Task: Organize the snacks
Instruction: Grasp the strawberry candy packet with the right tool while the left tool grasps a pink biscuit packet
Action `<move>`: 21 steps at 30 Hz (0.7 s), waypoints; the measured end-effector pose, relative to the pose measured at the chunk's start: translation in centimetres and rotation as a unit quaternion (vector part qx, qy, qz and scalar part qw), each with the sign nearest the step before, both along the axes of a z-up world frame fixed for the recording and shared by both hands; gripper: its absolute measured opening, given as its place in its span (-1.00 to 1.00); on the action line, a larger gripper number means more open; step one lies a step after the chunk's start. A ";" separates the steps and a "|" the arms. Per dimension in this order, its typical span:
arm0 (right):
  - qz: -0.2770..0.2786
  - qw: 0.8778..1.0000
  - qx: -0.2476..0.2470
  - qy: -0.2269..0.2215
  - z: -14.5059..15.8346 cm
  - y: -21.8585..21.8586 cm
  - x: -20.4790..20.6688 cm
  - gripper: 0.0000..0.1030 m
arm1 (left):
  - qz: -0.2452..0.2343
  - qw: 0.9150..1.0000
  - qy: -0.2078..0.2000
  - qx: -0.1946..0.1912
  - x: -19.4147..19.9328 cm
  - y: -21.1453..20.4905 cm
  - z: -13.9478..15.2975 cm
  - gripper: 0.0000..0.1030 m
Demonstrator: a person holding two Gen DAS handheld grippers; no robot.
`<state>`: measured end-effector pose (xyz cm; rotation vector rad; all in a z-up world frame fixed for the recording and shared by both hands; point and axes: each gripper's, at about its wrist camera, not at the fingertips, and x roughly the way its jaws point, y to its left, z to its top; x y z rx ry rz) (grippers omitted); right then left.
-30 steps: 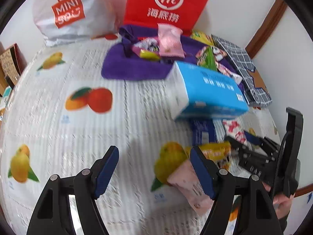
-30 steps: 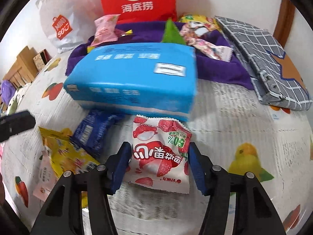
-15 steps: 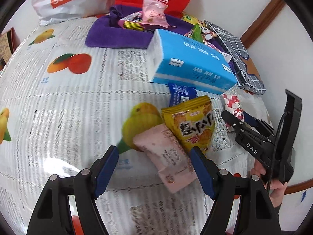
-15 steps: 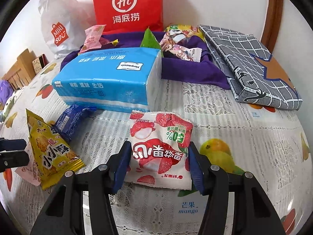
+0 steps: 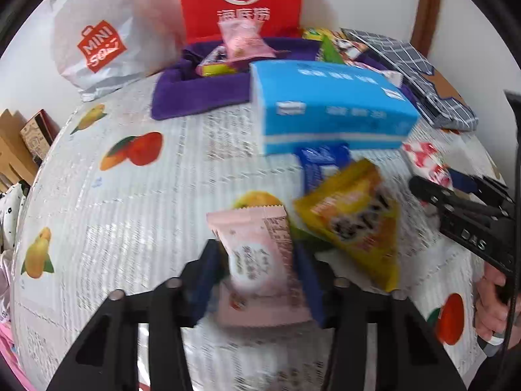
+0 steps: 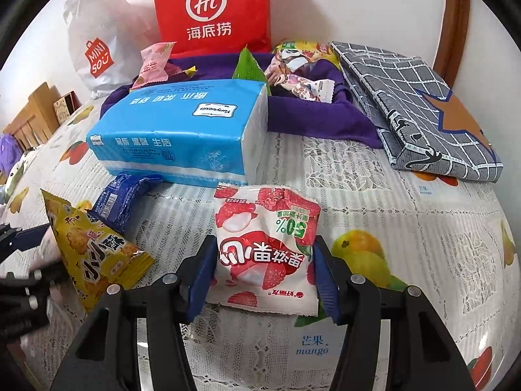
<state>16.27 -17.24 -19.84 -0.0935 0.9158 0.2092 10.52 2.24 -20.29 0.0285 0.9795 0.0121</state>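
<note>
My left gripper (image 5: 257,277) is shut on a pink snack packet (image 5: 257,260) near the table's front. Beside it lie a yellow snack bag (image 5: 355,218) and a blue packet (image 5: 322,163). My right gripper (image 6: 263,277) is shut on a red-and-white lychee snack bag (image 6: 263,244). The yellow bag (image 6: 91,254) and blue packet (image 6: 123,198) lie to its left. A purple fabric tray (image 6: 306,117) at the back holds several snacks. It also shows in the left wrist view (image 5: 202,94).
A blue tissue pack (image 6: 182,137) lies in front of the purple tray. A grey checked pouch (image 6: 416,104) sits at the right. A red Hi bag (image 6: 211,9) and a white Miniso bag (image 6: 97,49) stand at the back. The fruit-print tablecloth (image 6: 407,228) covers the table.
My left gripper moved forward and closed on the pink packet. My right gripper has stayed on the lychee bag and drawn back slightly from the tissue pack.
</note>
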 end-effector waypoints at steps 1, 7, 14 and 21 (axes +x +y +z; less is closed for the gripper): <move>0.000 1.000 0.000 0.000 0.0 0.0 0.0 0.10 | 0.007 1.000 -0.003 0.001 0.3 0.7 0.0 -0.20; 0.000 1.000 0.000 0.000 0.0 0.1 0.0 0.10 | 0.020 1.000 -0.015 -0.009 0.8 3.3 -0.4 -0.06; 0.000 1.000 0.000 -0.001 0.0 0.1 -0.1 0.10 | 0.042 0.999 -0.033 -0.005 -0.2 4.1 -0.6 0.13; 0.000 1.000 0.002 0.000 0.0 0.0 0.0 0.10 | 0.027 0.998 -0.048 -0.002 -0.2 4.0 -0.5 -0.21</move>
